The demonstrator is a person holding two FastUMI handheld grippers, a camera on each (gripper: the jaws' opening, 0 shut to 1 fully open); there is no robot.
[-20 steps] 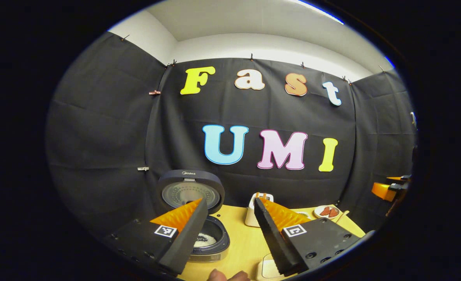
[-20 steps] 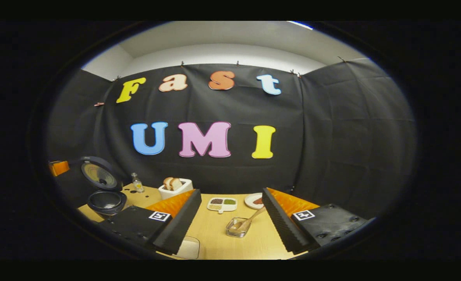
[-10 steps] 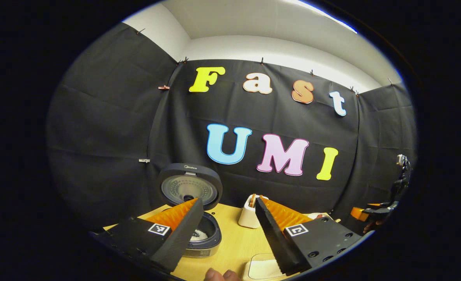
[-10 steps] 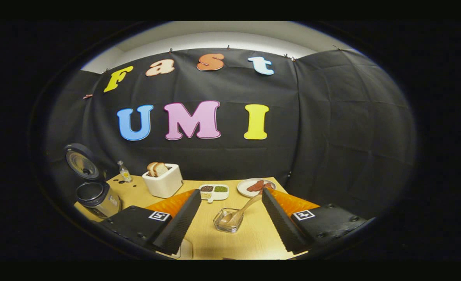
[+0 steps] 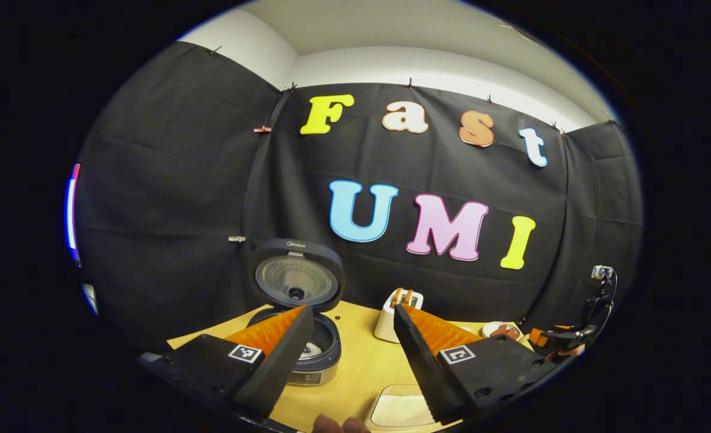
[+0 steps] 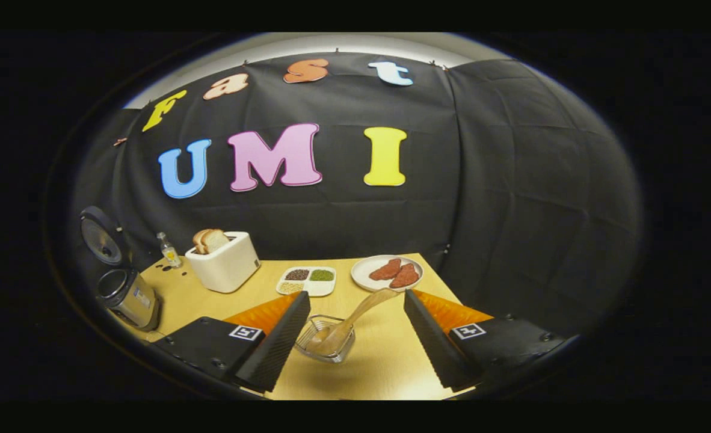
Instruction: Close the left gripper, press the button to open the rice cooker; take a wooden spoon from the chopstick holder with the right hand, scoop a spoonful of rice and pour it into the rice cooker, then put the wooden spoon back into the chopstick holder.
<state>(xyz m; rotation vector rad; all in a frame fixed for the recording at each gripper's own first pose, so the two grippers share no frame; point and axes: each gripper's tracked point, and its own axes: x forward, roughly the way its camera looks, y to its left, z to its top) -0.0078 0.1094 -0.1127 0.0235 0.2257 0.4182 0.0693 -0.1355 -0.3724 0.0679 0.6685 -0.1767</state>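
Since a second ago the wooden spoon (image 6: pixel 348 319), bowl-down in the glass holder (image 6: pixel 325 347) on the table (image 6: pixel 385 367), is brought nearer and centred between the right gripper (image 6: pixel 355 304) fingers, with the rice cooker (image 6: pixel 128 296) pushed toward the left edge. Rice inside the open rice cooker (image 5: pixel 314 349) and a white tray (image 5: pixel 400 409) are seen in the left gripper view; a toaster (image 6: pixel 224 264), divided dish (image 6: pixel 306 281) and plate (image 6: pixel 363 276) are seen in the right gripper view. Both the left gripper (image 5: pixel 353 319) and the right are spread wide, nothing held or touched.

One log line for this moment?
rice cooker: lid open | wooden spoon: in holder | left gripper: open | right gripper: open, empty
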